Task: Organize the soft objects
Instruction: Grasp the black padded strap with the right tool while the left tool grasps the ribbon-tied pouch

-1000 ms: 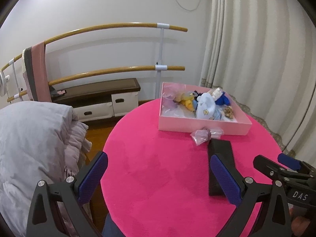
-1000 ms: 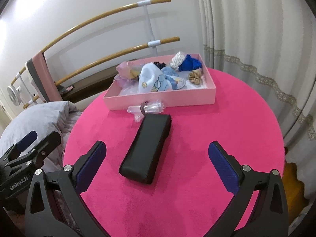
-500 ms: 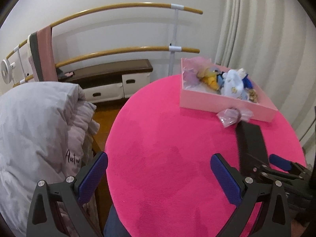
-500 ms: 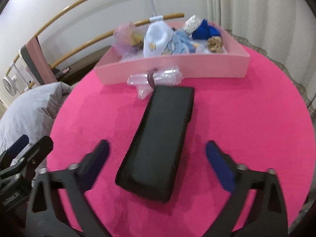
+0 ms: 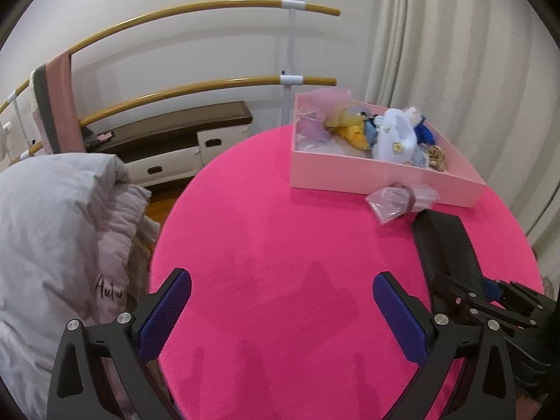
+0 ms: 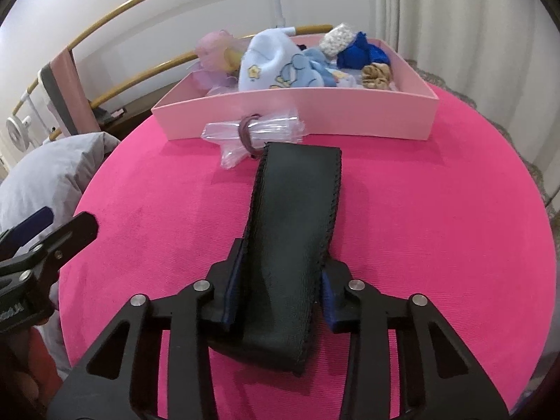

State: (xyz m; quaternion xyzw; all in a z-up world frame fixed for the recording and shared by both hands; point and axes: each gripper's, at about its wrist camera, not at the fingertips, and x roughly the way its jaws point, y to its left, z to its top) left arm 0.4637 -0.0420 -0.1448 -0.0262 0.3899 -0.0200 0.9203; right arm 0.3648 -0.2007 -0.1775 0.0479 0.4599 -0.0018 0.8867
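The right gripper (image 6: 280,290) has just been closing, and its blue pads now press on both long sides of the black pad (image 6: 290,231), squeezing its near end narrower than its far end. The black pad is a long, soft, leather-like cushion with stitched edges; it lies on the pink table (image 6: 437,227) and points away toward the pink box (image 6: 315,112). Its far end stops just short of the box's front wall.

Between that far end and the box lies a clear plastic bag (image 6: 252,133) cinched by a dark hair tie, touching or almost touching the box wall; the fisheye view makes that hard to judge. Inside the box sit the soft things: a light blue cloth with stars (image 6: 273,66), a dark blue piece (image 6: 364,52), a tan scrunchie (image 6: 376,75) at the right end and a pale purple gauze piece (image 6: 210,56) at the left end.

The left gripper (image 5: 281,311) hangs wide open above the bare table, well to the left of the black pad, with nothing between its fingers. Left of the table lies a grey quilt (image 5: 52,227), and behind the box a wooden rail (image 5: 210,7) runs along the wall.
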